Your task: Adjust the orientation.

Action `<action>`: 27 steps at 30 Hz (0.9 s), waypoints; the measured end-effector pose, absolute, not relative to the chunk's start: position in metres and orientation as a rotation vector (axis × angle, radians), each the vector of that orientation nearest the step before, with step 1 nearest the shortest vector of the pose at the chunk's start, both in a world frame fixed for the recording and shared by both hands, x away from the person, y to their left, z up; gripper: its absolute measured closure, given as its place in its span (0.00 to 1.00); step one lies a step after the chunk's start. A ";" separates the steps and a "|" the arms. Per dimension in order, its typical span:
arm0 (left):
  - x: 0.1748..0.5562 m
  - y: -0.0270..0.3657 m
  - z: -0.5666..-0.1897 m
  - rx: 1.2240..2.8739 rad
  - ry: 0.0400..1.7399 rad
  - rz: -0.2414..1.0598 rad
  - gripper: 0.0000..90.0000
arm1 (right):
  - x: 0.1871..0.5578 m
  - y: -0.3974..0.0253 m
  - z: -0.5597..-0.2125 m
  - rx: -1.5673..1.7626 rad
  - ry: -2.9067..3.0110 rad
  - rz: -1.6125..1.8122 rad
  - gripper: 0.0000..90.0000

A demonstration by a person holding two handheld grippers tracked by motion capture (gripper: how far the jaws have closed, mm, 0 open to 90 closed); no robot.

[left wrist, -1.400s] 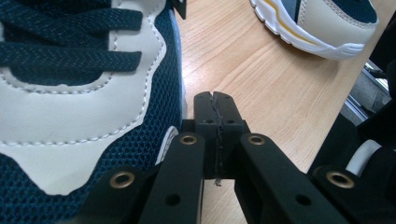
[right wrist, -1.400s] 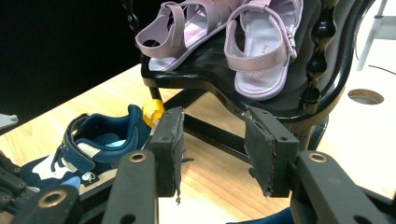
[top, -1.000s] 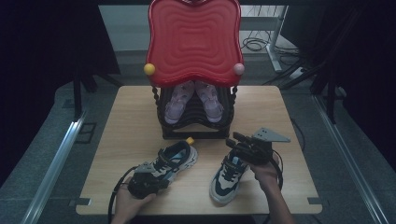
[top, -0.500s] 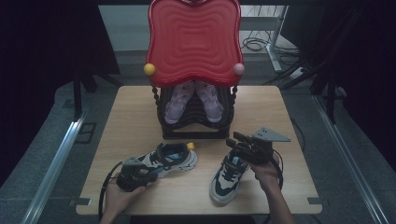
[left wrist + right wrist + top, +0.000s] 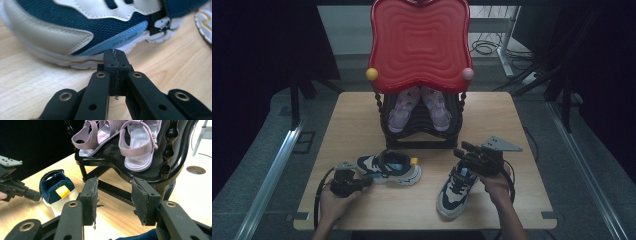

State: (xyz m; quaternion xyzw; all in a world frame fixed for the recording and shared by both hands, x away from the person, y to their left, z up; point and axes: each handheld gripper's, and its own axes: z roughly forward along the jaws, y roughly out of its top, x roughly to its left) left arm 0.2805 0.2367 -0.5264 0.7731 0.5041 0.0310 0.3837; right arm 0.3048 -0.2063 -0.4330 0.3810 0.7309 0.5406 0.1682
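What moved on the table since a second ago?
The left sneaker swung round: its toe pointed toward the front left corner, now it lies sideways across the table. The left gripper slid back off it and sits shut beside its sole. The right gripper, open over the right sneaker, and the sandals on the rack stayed put.

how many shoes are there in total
4: two pink sandals side by side on the black rack's shelf, one sneaker lying by the left tool, one sneaker under the right tool. None seem hidden.
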 end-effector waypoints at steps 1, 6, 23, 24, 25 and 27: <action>0.282 0.238 -0.527 1.963 1.290 0.076 1.00 | 0.305 -0.206 -0.433 1.083 2.079 1.536 0.63; 0.291 0.246 -0.529 1.932 1.316 0.073 1.00 | 0.306 -0.205 -0.433 1.081 2.092 1.573 0.63; 0.315 0.252 -0.532 1.884 1.400 0.108 1.00 | 0.308 -0.207 -0.433 1.089 2.085 1.578 0.63; 0.316 0.252 -0.533 1.875 1.404 0.108 1.00 | 0.308 -0.207 -0.433 1.089 2.085 1.581 0.63; 0.317 0.252 -0.533 1.872 1.403 0.107 1.00 | 0.309 -0.207 -0.432 1.090 2.086 1.586 0.63; 0.319 0.253 -0.535 1.846 1.410 0.098 1.00 | 0.309 -0.206 -0.432 1.092 2.087 1.600 0.63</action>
